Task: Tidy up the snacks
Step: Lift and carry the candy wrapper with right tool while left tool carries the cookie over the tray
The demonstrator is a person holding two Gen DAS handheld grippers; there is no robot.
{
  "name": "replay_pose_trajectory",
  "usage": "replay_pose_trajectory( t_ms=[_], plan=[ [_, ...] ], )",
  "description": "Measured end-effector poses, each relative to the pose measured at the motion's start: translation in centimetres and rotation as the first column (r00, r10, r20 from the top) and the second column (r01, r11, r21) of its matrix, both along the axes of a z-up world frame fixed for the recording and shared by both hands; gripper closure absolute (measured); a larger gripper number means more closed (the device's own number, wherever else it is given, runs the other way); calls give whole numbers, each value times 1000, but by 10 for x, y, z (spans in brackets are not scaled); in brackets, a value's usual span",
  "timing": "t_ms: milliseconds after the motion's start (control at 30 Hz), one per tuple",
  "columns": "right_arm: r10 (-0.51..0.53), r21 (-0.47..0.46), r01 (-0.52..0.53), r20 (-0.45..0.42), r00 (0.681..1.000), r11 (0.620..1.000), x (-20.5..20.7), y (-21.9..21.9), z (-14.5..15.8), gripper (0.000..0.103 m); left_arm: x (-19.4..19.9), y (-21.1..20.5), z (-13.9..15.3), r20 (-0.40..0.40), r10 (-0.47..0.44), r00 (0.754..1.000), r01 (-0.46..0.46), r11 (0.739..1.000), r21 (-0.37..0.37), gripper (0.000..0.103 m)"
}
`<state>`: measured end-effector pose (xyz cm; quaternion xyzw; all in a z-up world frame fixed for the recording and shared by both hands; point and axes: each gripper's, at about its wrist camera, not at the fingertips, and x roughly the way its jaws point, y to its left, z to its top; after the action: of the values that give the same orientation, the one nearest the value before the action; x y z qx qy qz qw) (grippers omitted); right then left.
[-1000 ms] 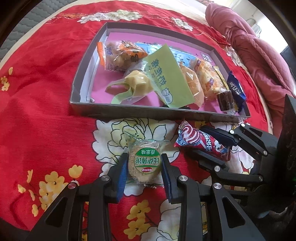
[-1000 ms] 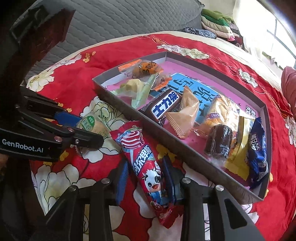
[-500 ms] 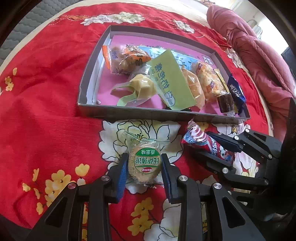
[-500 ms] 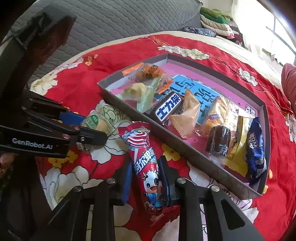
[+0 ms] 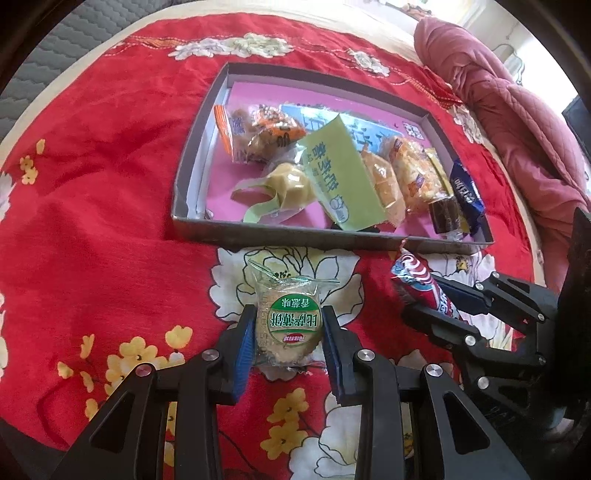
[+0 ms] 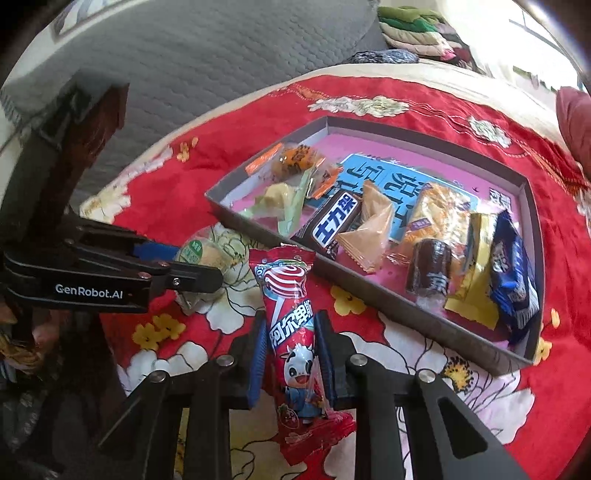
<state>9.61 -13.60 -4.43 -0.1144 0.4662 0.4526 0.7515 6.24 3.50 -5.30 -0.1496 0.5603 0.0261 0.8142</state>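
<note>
Left tongs [image 5: 290, 338] clamped on round biscuit in clear wrapper with green label [image 5: 291, 325], over the red floral bedspread [image 5: 103, 192]. Right tongs [image 6: 290, 345] just closed onto long red candy packet with cartoon cow [image 6: 291, 325], pads pressing its sides. Both sit just in front of grey shallow cardboard tray [image 5: 295, 236] holding other snacks.

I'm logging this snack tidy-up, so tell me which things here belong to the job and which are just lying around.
Part of the job:
- round biscuit pack, held by left gripper
- red candy pack, held by right gripper
- grey tray holding sorted snacks

Just lying about:
- red floral cloth
- pink quilt
- folded clothes
</note>
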Motion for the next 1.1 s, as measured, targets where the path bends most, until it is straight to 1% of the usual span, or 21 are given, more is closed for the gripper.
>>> replay_pose_trajectory(
  t_ms=[200, 333, 567, 767, 1100],
  plan=[
    [-38, 43, 39, -28, 999, 998, 3, -10, 8, 77, -2, 1, 11, 22, 1, 1000, -1, 1000, 0, 68],
    [-44, 63, 47, -35, 998, 997, 4, -14, 11, 77, -2, 0, 17, 31, 6, 999, -6, 1000, 2, 68],
    [-63, 124, 70, -60, 996, 990, 6, -23, 21, 77, -2, -3, 32, 64, 6, 998, -7, 1000, 16, 68],
    [-79, 157, 87, -57, 995, 984, 9, -28, 29, 77, -2, -9, 44, 88, -3, 996, 1, 1000, 23, 68],
    [-100, 188, 110, -62, 993, 976, 14, -32, 34, 77, 2, -15, 52, 107, -6, 994, 4, 1000, 21, 68]
  ],
)
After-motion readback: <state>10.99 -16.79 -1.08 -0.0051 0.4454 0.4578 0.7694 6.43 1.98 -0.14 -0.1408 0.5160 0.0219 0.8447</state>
